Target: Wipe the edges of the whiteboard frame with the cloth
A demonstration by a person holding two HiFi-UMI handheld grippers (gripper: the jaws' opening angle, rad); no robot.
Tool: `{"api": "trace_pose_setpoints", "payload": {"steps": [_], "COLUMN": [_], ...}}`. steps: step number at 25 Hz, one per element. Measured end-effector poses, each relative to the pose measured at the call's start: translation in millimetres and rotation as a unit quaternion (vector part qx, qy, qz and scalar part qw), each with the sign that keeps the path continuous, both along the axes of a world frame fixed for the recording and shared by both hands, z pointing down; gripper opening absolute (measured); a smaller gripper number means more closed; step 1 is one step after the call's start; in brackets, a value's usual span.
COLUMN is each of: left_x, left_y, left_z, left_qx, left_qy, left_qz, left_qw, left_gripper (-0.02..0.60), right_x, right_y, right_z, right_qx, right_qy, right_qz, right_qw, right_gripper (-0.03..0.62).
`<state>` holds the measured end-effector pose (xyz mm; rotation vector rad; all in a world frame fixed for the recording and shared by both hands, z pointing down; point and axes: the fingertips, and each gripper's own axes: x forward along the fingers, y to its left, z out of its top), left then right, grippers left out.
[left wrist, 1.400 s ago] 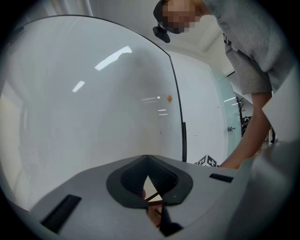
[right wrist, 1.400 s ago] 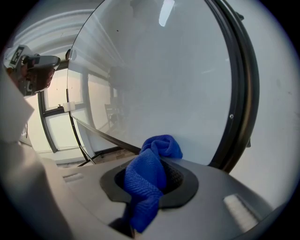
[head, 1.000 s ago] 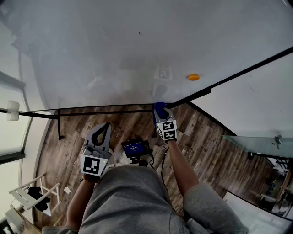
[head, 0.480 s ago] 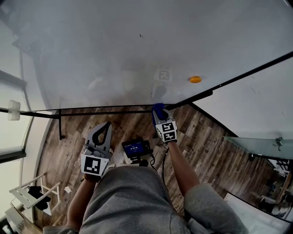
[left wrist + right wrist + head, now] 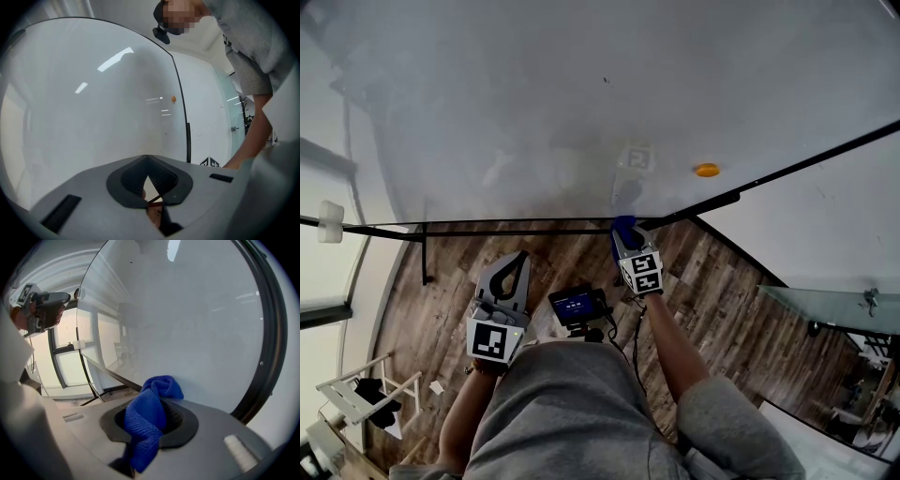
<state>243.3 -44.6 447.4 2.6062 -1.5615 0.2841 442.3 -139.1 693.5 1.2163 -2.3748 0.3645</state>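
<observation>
My right claw pinches the blue cloth at the whiteboard's lower frame; my left claw is closed on nothing.

Head view: my right claw (image 5: pixel 627 236) reaches up with the cloth (image 5: pixel 623 224) against the black frame (image 5: pixel 516 226) along the bottom of the whiteboard (image 5: pixel 534 112), close to its corner, while my left claw (image 5: pixel 518 260) hangs lower over the wooden floor (image 5: pixel 441 272), well apart from the board. Left gripper view: the left claw (image 5: pixel 148 161) has its tips pressed together with only a thin gap behind them and nothing in it. Right gripper view: the right claw (image 5: pixel 152 416) is clamped on the cloth (image 5: pixel 147 420), whose bunched top touches the whiteboard (image 5: pixel 187 310) just above the frame (image 5: pixel 112 374).
</observation>
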Motion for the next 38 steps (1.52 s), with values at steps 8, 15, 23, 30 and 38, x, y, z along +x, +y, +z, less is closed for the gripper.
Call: {"api": "trace_pose_setpoints", "payload": {"steps": [8, 15, 23, 30, 38], "left_x": [-12, -27, -38, -52, -59], "left_y": [2, 3, 5, 5, 5], "left_z": [-1, -7, -5, -4, -6], "left_qx": [-0.001, 0.004, 0.0, -0.001, 0.0], "left_qy": [0.0, -0.004, -0.006, -0.003, -0.004], "left_qz": [-0.004, -0.008, -0.012, -0.023, -0.034], "left_qw": [1.0, 0.9999, 0.9999, 0.9997, 0.9994], "left_gripper": [0.008, 0.008, 0.008, 0.008, 0.008], "right_x": [-20, -35, -50, -63, -70], "right_y": [0, 2, 3, 4, 4], "right_z": [4, 4, 5, 7, 7], "right_qx": [-0.005, -0.008, -0.012, -0.015, -0.019], "right_qy": [0.003, 0.007, 0.006, 0.006, 0.004], "right_qz": [-0.016, -0.024, -0.031, -0.042, -0.046], "right_qw": [1.0, 1.0, 0.999, 0.999, 0.999], "right_gripper": [0.094, 0.094, 0.094, 0.094, 0.094]}}
